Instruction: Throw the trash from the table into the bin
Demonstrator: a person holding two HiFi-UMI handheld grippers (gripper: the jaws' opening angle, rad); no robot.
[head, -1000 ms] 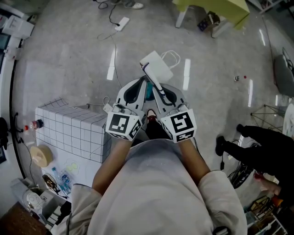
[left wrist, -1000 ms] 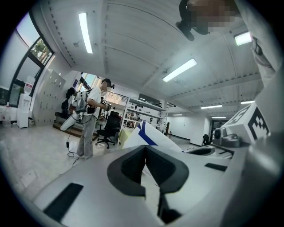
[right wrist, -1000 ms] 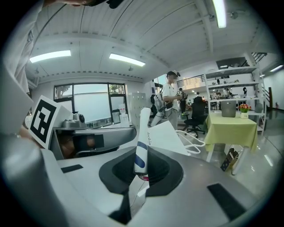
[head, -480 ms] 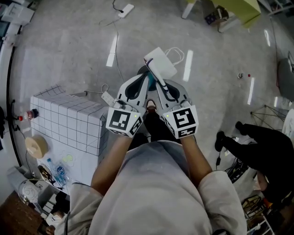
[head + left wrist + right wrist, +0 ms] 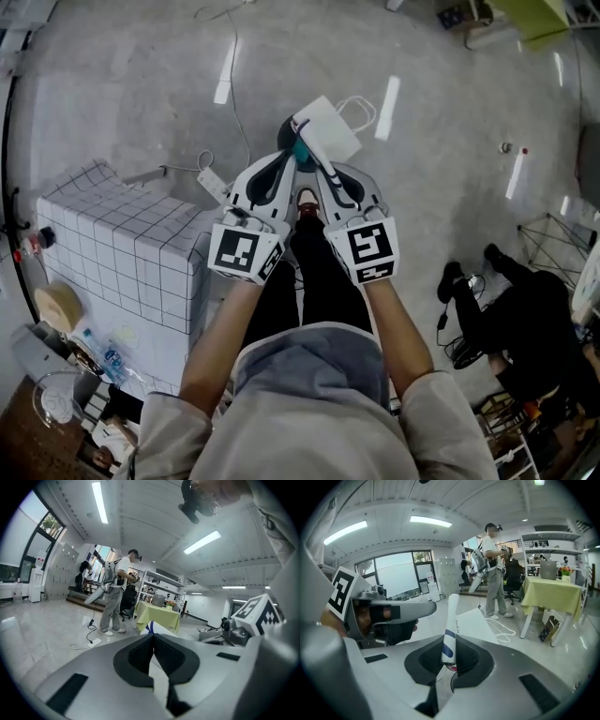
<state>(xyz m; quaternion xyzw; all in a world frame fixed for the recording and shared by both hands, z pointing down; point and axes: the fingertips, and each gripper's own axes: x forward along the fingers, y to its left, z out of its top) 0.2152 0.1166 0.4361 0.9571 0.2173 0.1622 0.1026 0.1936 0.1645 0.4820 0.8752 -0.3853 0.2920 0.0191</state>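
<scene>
Facing bare grey floor, both grippers point forward and slightly down, with open room ahead of the jaws and to their right. A white grid-patterned block stands to the left of the left gripper and bounds the space on that side. A power strip lies on the floor ahead of the left jaws. Farther ahead of the right jaws stand a person and a yellow-covered table.

The white paper bag is clamped in the right gripper. Its folded, blue-striped edge forms the long axis and runs straight out from the jaws, forward and upward. The flat body spreads to the right of that edge, with the rope handles at the far end.

Right jaws: nearly together, pads pressed on the folded edge. Left jaws: together at the tips, with nothing seen between the pads. The bag's edge sits just beyond them.
</scene>
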